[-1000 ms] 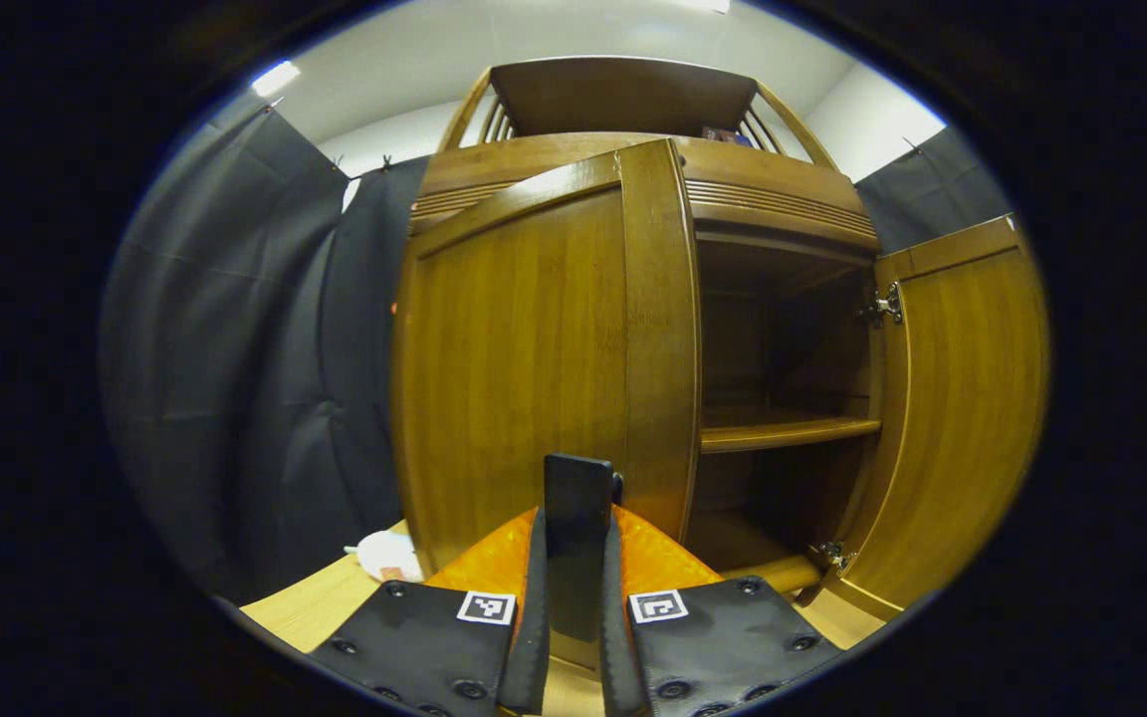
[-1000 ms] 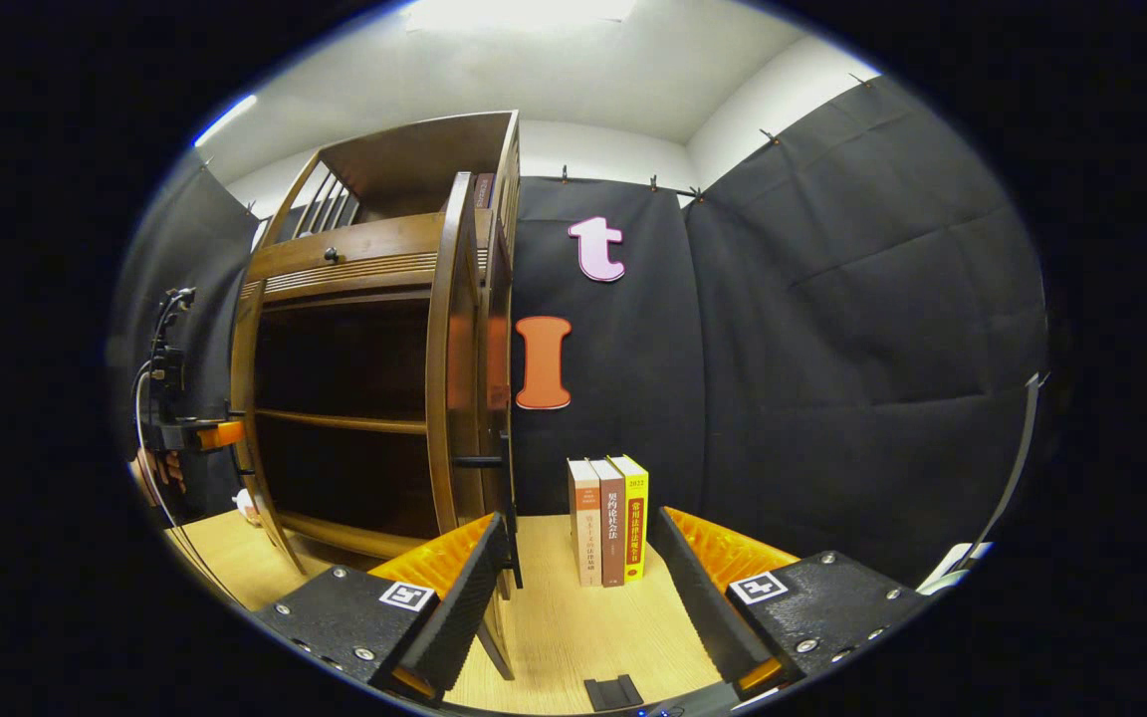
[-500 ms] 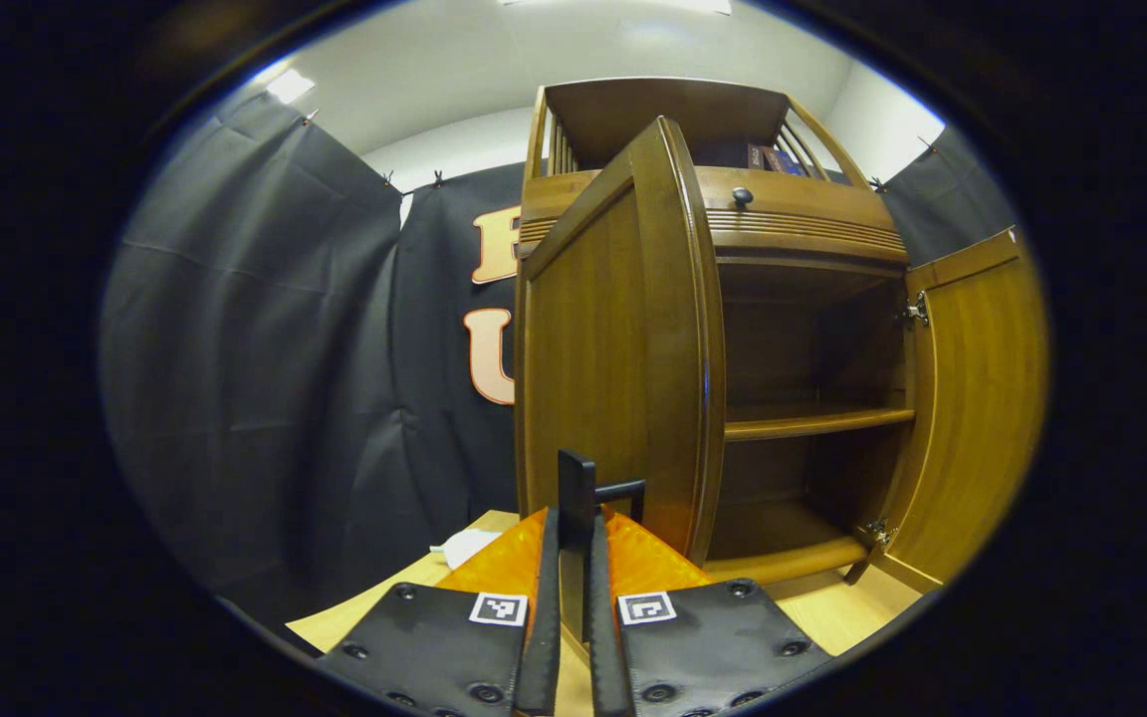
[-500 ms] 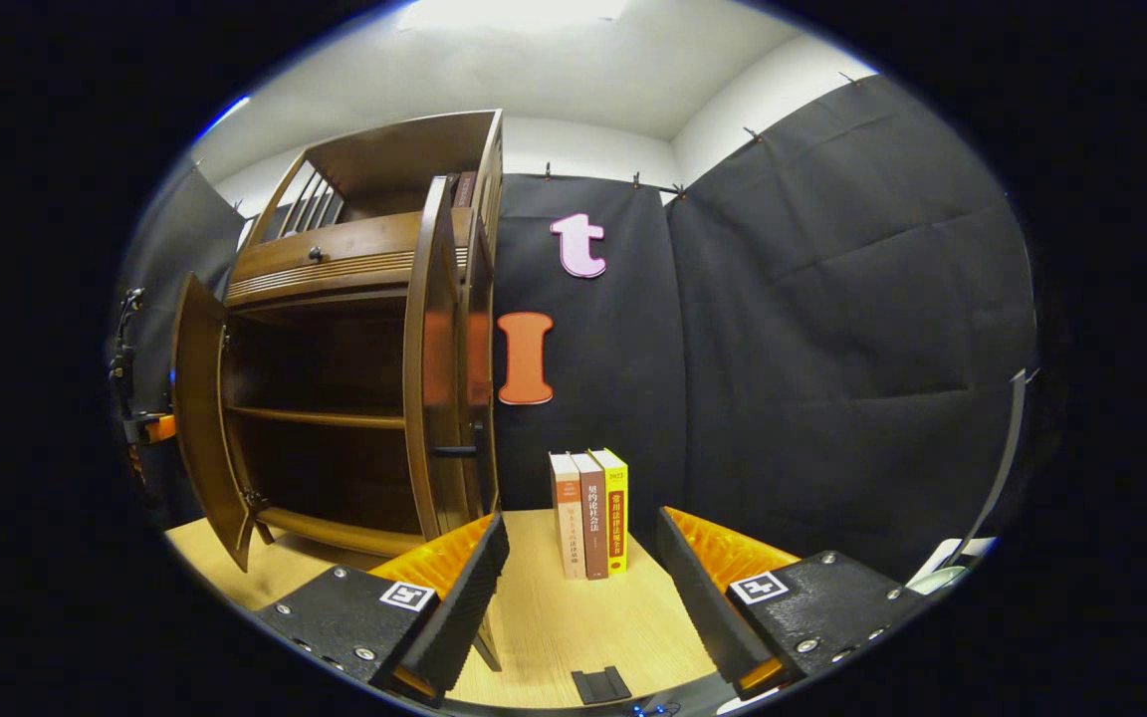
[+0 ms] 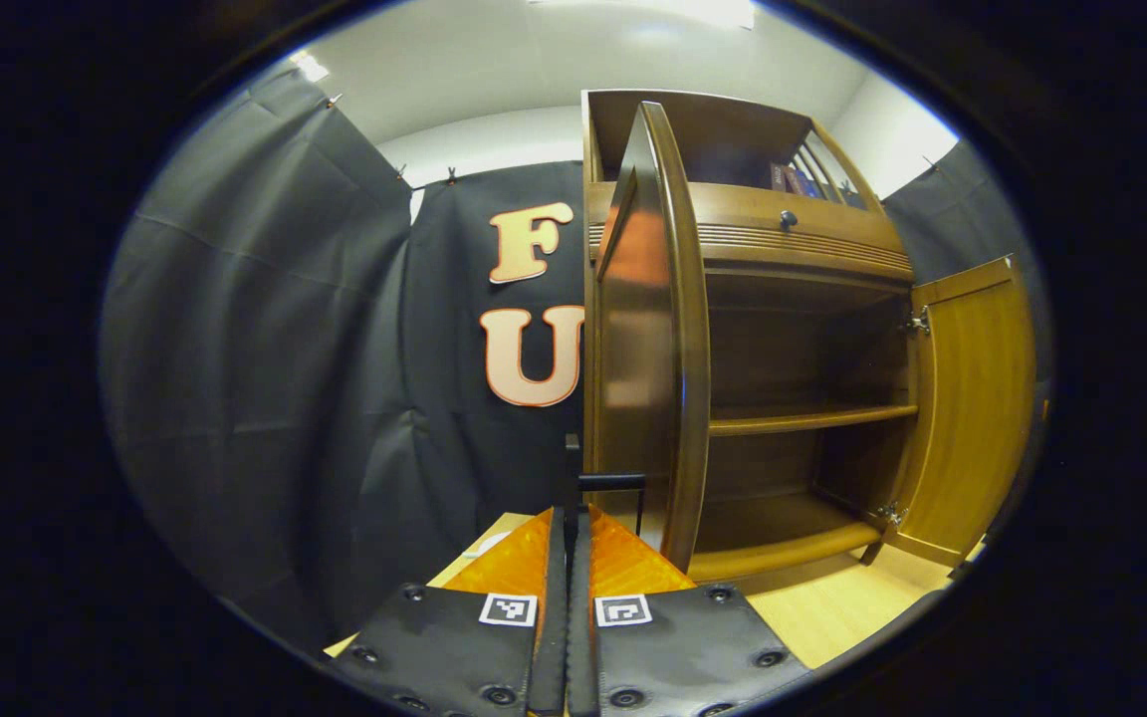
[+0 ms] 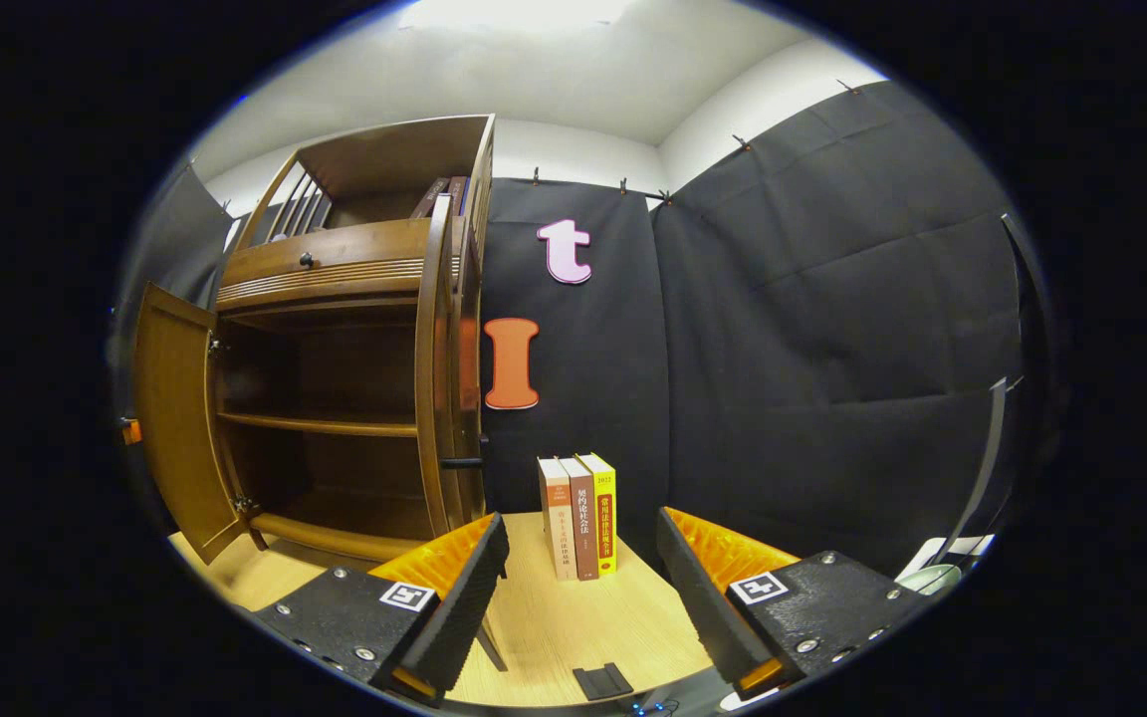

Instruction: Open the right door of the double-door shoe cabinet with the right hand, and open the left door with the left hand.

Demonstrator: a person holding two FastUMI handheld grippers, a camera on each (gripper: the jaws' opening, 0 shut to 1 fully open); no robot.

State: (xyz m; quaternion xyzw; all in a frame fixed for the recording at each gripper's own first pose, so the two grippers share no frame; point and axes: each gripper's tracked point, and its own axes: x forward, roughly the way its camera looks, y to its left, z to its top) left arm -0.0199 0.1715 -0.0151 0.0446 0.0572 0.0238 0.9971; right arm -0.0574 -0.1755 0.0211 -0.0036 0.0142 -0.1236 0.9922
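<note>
1. In the left gripper view, our left gripper [image 5: 568, 543] sits at 6 o'clock with its jaws pressed nearly together around the thin dark handle [image 5: 601, 485] of the left door [image 5: 645, 329]. The handle runs down between them, so we judge it gripped.
2. That door is swung far out and shows almost edge-on, at 12 o'clock from the jaws. The shoe cabinet [image 5: 793, 329] stands open at 2 o'clock, with a bare shelf [image 5: 802, 421] inside.
3. The right door [image 5: 972, 398] stands wide open at 3 o'clock in that view. In the right gripper view it hangs edge-on at 10 o'clock.
4. Our right gripper [image 6: 578, 578] holds nothing; its jaws are spread wide above the table [image 6: 583, 637]. Three upright books [image 6: 578, 516] stand at 12 o'clock from it, near the cabinet's side.
5. Both doors look open, so the task seems close to done.
6. Risks as we judge them: pulling the left door further could strain its hinges or shift the cabinet on the table. Drawing the left gripper away before the jaws let go could jerk the door. Swinging the right gripper forward carelessly could topple the books.
</note>
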